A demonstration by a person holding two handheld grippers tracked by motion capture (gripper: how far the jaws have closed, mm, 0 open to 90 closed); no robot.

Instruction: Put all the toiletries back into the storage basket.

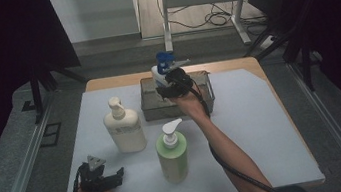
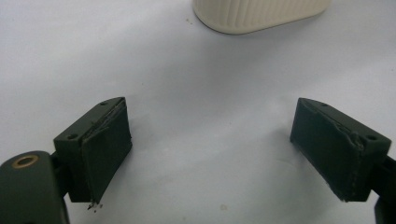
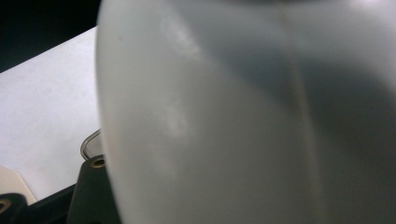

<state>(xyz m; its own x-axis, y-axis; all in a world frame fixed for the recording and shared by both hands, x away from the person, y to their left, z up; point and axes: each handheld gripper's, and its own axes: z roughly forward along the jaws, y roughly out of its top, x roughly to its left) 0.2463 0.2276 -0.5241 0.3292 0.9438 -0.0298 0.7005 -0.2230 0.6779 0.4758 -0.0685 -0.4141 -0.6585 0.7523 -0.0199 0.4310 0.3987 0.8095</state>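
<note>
Spray bottle sits clamped between our right gripper's jaws, over the basket; our left gripper's jaws stand apart, the cream bottle beyond them.

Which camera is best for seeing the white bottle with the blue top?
The high view: it shows the white bottle with the blue top over the wire basket, at the right tongs. The right gripper view shows just its blurry white side.

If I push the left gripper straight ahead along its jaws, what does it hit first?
Likely the cream ribbed pump bottle: in the left gripper view its base stands ahead of the open left gripper, slightly right of centre, with bare white table sheet between. Depth is unclear.
</note>
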